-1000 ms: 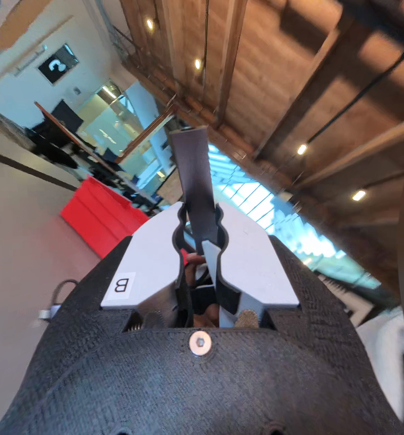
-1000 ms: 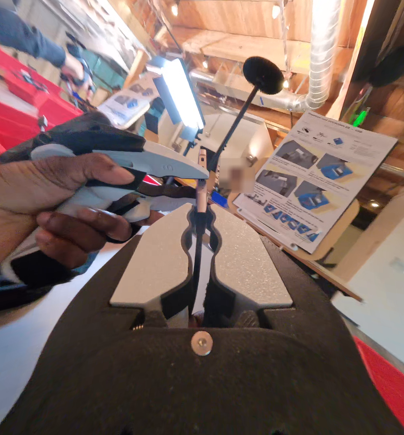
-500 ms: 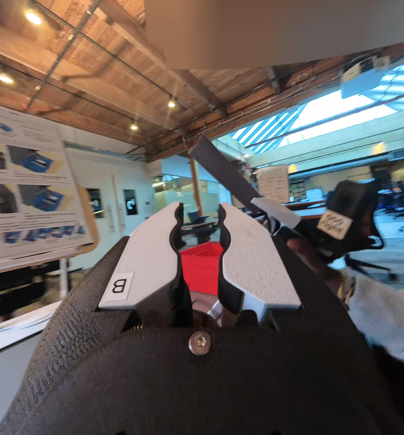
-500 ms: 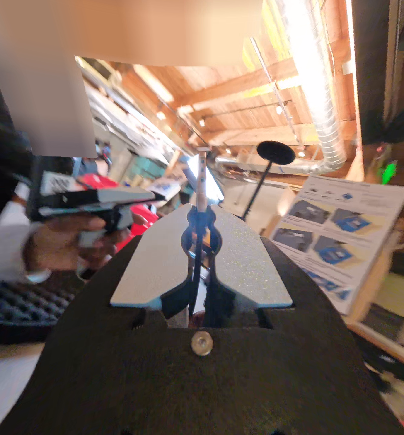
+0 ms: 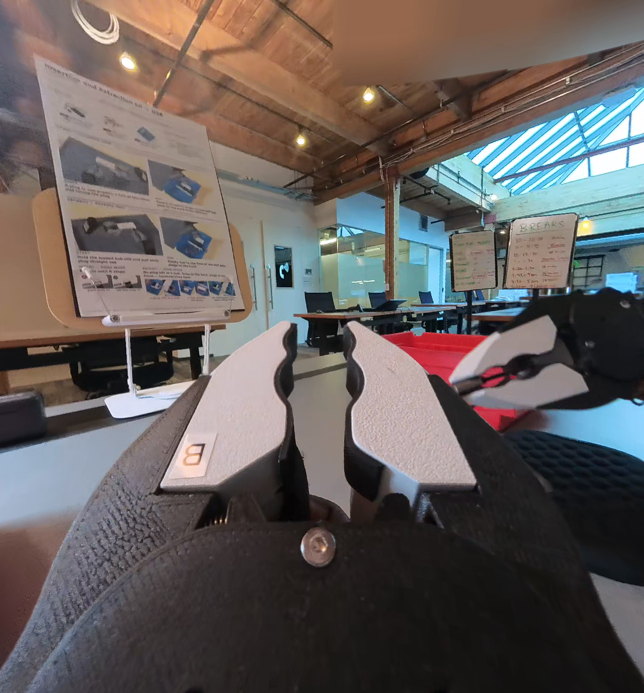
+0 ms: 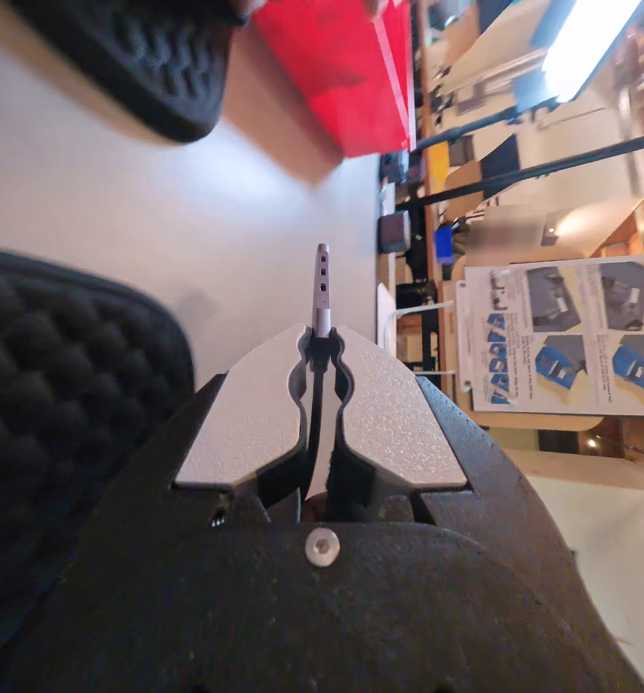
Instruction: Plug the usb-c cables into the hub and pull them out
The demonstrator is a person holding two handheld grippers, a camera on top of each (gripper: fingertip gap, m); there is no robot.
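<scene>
Smooth grey tabletop beneath right hand-held gripper clenched on slim metal hub; left hand-held gripper released.

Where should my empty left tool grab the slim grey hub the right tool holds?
Probably the free end of the slim grey metal hub, pinching its broad flat faces, coming from beyond its tip. The narrow edge carries three ports, and the right tool clamps the cable end.
</scene>
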